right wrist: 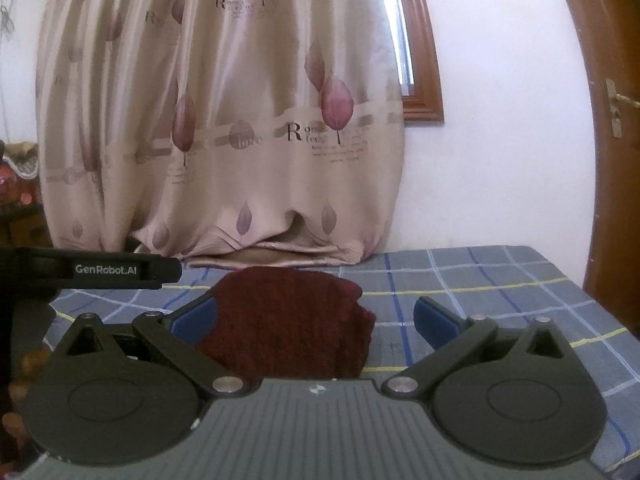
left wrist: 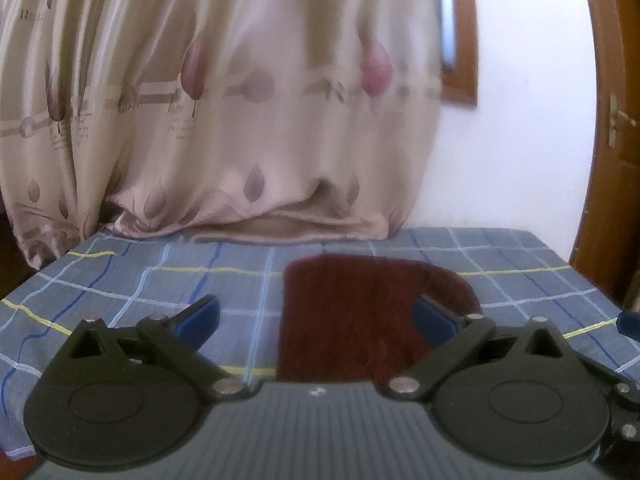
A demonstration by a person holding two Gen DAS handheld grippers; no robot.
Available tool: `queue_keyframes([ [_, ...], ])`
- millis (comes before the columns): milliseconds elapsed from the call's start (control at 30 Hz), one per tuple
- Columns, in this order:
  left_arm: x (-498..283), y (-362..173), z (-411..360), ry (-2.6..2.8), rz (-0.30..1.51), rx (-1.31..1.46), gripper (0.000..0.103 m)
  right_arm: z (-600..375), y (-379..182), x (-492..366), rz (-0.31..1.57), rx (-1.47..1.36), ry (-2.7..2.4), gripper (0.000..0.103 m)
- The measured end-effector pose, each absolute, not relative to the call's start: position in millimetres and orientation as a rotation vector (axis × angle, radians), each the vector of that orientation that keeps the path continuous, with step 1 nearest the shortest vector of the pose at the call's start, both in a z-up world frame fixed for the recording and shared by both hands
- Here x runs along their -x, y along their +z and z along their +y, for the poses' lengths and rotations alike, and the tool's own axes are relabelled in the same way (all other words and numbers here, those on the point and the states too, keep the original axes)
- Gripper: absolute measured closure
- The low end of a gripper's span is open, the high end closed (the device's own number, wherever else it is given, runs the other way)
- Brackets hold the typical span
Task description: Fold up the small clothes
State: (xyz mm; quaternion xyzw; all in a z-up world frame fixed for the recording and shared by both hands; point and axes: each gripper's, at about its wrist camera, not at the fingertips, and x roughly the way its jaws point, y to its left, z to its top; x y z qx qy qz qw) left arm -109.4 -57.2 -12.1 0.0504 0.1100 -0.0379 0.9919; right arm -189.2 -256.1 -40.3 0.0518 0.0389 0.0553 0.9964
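The dark red garment (left wrist: 344,312) lies on a blue checked bedsheet (left wrist: 160,292), in the lower middle of the left wrist view, a little right of centre. Its near edge is cut off by the grey body of the left gripper (left wrist: 316,320), so its full shape cannot be made out, and what kind of small clothing it is cannot be told. It looks like a thick, ribbed or fuzzy cloth with a rounded bulge at its upper right corner. The left gripper's jaws stand wide apart and hold nothing; the right blue finger pad (left wrist: 434,318) shows in front of the cloth's right edge, but whether it touches the cloth cannot be told. This view is blurred, most of all the curtain (left wrist: 240,100) that fills the upper left and middle of the frame.

In the right wrist view the same garment (right wrist: 288,320) sits at lower centre, between the fingers of the right gripper (right wrist: 316,320), with its lower part hidden behind the gripper body. Those jaws are also spread wide, gripping nothing; the left blue pad (right wrist: 196,320) overlaps the cloth's left edge. At the left edge of this frame a black bar of the other gripper (right wrist: 108,269), marked "GenRobot.AI", juts in, its rest cut off. A wooden window frame (right wrist: 424,60) sits at upper right beside the curtain, and a brown door (right wrist: 612,160) with a handle runs down the right edge, only partly in view.
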Motion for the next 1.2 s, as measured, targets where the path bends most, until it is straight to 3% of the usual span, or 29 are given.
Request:
queue_keyframes([
  [1200,114,-38,-56,-0.068,0.236,-0.143,0.000,-245,-46,172,0.181,-0.035,0.003,0.000],
])
